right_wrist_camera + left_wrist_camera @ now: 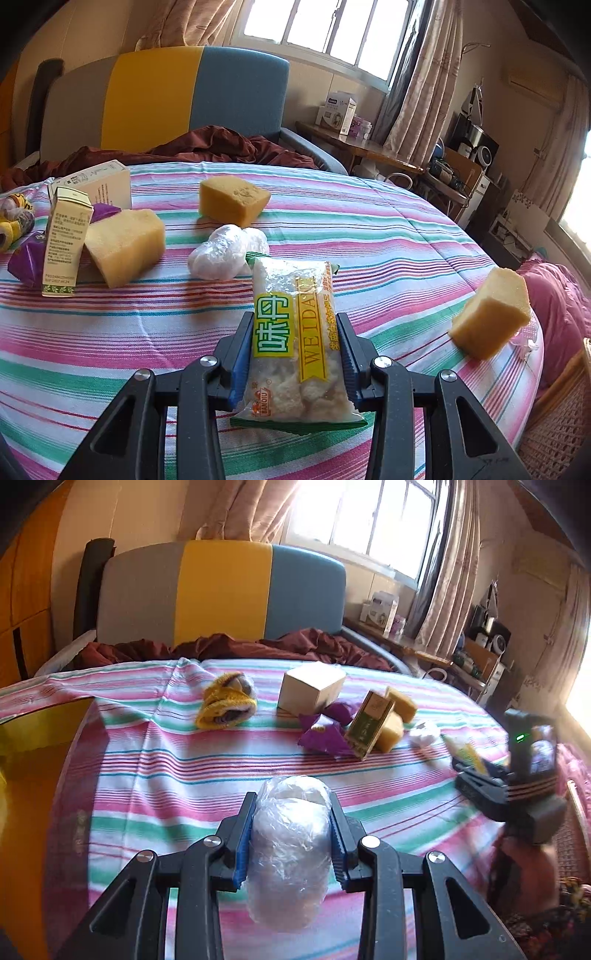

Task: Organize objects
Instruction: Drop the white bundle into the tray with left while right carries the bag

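Left claw [291, 845] pinches 1 plastic-wrapped bundle [290, 853] above the striped bed [166, 775]; right claw [293, 360] pinches 1 snack packet [295, 339].

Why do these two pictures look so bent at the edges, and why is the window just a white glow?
Both wrist views use fisheye lenses, so the striped bedcover bulges like a dome. In the left view the window is blown out by sunlight and the other tongs are smeared by motion blur. In the right view the snack packet is sharp, with dark corners round the frame.

three sponges [232, 199], two wrapped bundles [290, 849], two boxes [312, 692]
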A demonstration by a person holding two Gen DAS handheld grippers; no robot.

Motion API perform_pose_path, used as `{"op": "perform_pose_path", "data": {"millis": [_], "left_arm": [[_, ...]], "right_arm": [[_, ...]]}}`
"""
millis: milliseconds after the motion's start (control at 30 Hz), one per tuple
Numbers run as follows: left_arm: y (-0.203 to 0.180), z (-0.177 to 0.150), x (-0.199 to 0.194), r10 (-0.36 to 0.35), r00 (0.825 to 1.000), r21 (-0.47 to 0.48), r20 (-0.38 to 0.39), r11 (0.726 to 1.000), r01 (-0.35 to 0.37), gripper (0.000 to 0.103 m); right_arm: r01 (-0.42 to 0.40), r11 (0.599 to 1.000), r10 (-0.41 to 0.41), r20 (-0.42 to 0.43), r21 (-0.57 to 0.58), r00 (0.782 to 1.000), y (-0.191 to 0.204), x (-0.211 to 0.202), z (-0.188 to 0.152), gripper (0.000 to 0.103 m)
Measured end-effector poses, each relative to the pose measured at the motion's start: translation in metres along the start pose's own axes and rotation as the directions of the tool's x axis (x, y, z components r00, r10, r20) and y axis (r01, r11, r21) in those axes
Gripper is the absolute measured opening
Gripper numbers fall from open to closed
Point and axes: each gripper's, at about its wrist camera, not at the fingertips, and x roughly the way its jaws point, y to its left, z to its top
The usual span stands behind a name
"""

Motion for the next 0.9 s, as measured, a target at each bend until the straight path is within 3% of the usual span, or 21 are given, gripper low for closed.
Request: {"op": "perform_pose_path", "data": {"millis": [300,633,900], "left_arm": [[0.039,0.008,-0.053,0.025,0.997,-0.05,0.068,0.999,-0.022,0.035],[0.112,-0.004,-0.076,0.113,0.993,-0.185,0.023,0.977,-0.107,0.035],[0.163,-0.018,-0.084,0.164,0.984,-0.236,-0.067,0.956,-0.175,0.035]], "right_arm": [[0.018,0.999,-0.017,0.03,-0.038,0.999,0.006,-0.007,0.0,0.042],[0.01,0.997,-0.002,0.107,-0.077,0.994,0.015,-0.027,-0.003,0.042],[-0.072,0.991,0.085,0.115,-0.11,0.99,0.029,-0.05,-0.01,0.042]]}}
